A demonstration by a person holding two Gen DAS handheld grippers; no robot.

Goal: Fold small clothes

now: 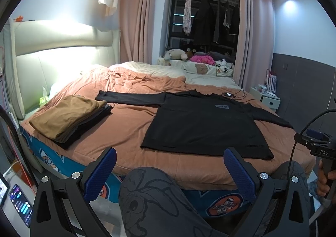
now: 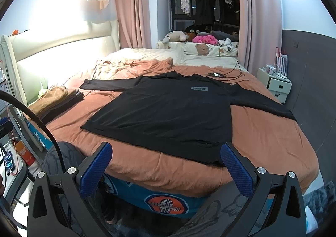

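Observation:
A black long-sleeved shirt (image 1: 201,123) lies spread flat on the orange bedspread, sleeves out to both sides, hem toward me. It also shows in the right wrist view (image 2: 168,111). A pile of folded clothes with a tan piece on top (image 1: 69,115) sits at the bed's left edge, also seen in the right wrist view (image 2: 56,98). My left gripper (image 1: 170,159) is open and empty, held in front of the bed above my knee. My right gripper (image 2: 166,155) is open and empty, near the shirt's hem.
The bed (image 1: 189,165) has an orange cover (image 2: 262,142) and a rumpled blanket (image 1: 134,77) at the back. A black cable and small device (image 2: 218,74) lie beyond the collar. A white nightstand (image 2: 275,86) stands at right. Stuffed toys (image 1: 178,54) lie by the window.

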